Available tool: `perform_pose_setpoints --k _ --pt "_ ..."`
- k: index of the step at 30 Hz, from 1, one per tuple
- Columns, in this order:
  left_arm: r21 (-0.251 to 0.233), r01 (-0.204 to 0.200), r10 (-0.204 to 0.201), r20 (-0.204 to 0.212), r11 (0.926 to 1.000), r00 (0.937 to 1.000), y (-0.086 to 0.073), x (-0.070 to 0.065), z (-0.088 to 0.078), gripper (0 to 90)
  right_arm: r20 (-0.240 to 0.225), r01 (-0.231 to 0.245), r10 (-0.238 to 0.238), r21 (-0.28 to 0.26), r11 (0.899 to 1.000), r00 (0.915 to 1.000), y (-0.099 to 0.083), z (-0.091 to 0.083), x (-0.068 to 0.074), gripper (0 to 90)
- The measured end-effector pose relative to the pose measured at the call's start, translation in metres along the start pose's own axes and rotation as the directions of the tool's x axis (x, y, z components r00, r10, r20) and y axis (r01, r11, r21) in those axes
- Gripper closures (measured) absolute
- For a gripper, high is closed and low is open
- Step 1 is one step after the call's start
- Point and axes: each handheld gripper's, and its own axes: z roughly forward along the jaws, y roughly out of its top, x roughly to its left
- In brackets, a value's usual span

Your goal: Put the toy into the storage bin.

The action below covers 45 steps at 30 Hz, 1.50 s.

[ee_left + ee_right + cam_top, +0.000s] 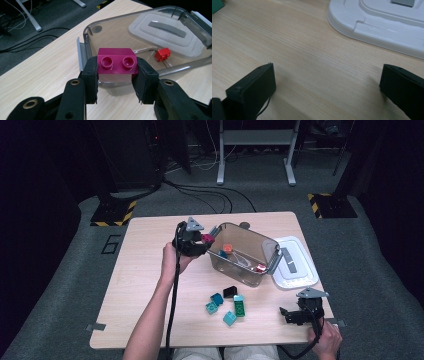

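My left gripper [117, 83] has its jaws clamped on a magenta two-stud brick [117, 64], held at the near rim of the clear plastic bin [245, 252]. A red brick [162, 54] lies on the bin's floor. My right gripper [327, 92] rests low over the wooden surface [307, 50], jaws wide apart with nothing between them, near the white lid [384, 27].

A lab: hazard-taped stand bases [114, 213]; floor cables [200, 195].
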Motion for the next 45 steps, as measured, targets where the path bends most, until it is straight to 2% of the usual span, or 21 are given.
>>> perform_pose_setpoints --k 3,11,23,33,40,41,45 --pt "0.014 0.0 0.0 0.002 0.9999 1.0 0.007 0.0 0.011 58.8 0.0 0.001 -0.001 0.0 1.0 1.0 0.0 0.0 0.0 0.0" --pt "0.043 -0.003 0.002 0.017 0.9991 0.9999 0.014 0.001 0.03 58.8 0.0 0.001 -0.001 0.0 1.0 1.0 0.0 0.0 0.0 0.0" --pt "0.106 0.016 -0.02 0.032 0.9943 0.9993 0.013 0.001 0.062 58.7 0.002 0.002 -0.002 -0.001 1.0 1.0 0.0 0.0 0.0 0.0" --pt "0.154 0.028 -0.034 0.039 0.9876 0.9987 0.01 0.001 0.079 58.0 0.002 0.002 -0.002 -0.001 1.0 1.0 0.0 0.0 0.0 0.0" --pt "0.173 0.037 -0.042 0.025 0.9842 0.9988 0.01 -0.001 0.075 39.6 0.002 0.002 -0.002 -0.001 1.0 1.0 0.0 0.0 0.0 0.0" --pt "0.165 0.048 -0.052 0.02 0.9852 0.9984 0.01 -0.002 0.071 33.6 0.004 0.001 -0.001 -0.001 1.0 1.0 0.0 0.0 0.0 0.0" --pt "0.14 0.044 -0.046 0.01 0.9891 0.9989 0.008 -0.004 0.06 24.2 0.004 0.001 -0.001 -0.001 1.0 1.0 0.0 0.0 0.0 0.0"
